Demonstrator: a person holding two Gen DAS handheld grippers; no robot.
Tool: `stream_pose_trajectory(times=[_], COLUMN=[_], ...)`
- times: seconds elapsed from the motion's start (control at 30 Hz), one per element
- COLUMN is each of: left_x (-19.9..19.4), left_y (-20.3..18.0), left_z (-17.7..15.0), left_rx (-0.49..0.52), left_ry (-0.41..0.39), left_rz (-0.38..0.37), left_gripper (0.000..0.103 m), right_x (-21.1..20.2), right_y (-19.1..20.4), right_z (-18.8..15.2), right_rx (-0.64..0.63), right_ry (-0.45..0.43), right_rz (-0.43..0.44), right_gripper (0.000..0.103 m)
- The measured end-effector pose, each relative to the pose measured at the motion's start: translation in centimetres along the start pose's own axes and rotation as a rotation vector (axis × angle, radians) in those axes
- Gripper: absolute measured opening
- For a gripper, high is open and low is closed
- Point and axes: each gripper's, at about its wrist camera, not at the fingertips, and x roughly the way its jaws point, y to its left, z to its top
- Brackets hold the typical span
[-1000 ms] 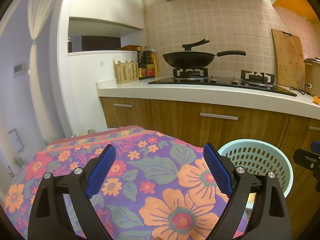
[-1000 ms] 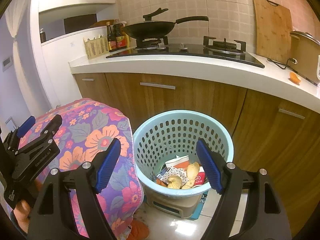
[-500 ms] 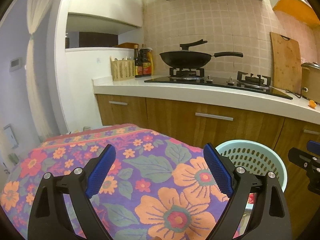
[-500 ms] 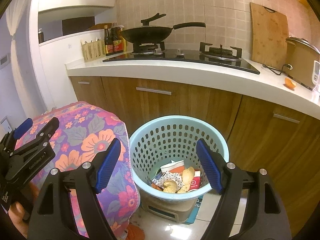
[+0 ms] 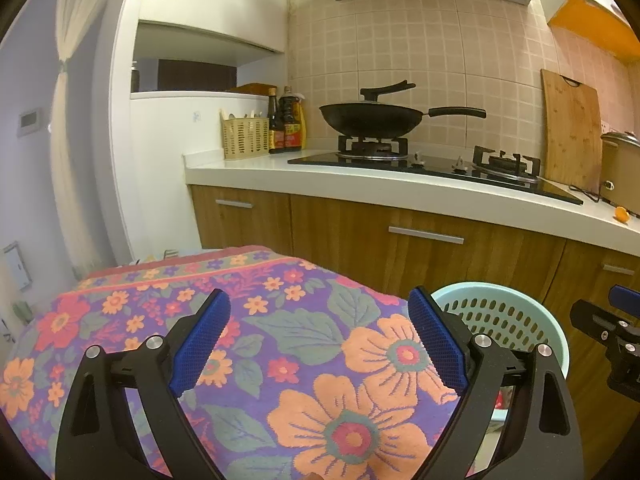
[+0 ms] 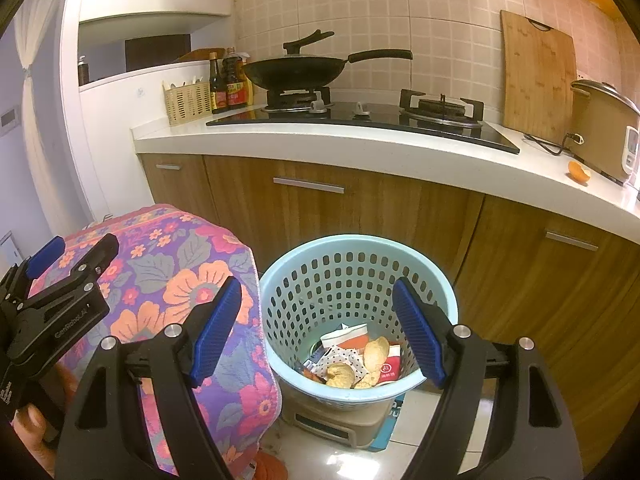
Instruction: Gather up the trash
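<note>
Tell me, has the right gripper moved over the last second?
Yes. The right gripper has risen and backed off: the blue basket sits lower and smaller between its open jaws, and more countertop shows.

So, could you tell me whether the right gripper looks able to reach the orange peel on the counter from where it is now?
Probably yes. The right gripper is open and empty, and the orange peel lies alone on the white counter, nothing between them.

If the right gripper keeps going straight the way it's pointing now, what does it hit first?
Probably the light blue basket: the right gripper is open and empty, aimed down into its mouth, so likely the trash pile inside. Depth is uncertain.
</note>
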Motion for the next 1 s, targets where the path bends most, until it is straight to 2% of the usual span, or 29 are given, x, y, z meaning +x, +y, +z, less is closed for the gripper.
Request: stream_pose_trajectory(times=[1.0], left_x=[0.26], left_y=[-0.25], left_z=[-0.07], left_rx=[0.014], left_ry=[0.015], left_rz=[0.007], left_gripper=[0.093], right_x=[-0.86], right_y=[0.28], right_z=[0.26], right_rx=[0.014], right_ry=[-0.042], right_rz=[-0.018], right_gripper=[0.074])
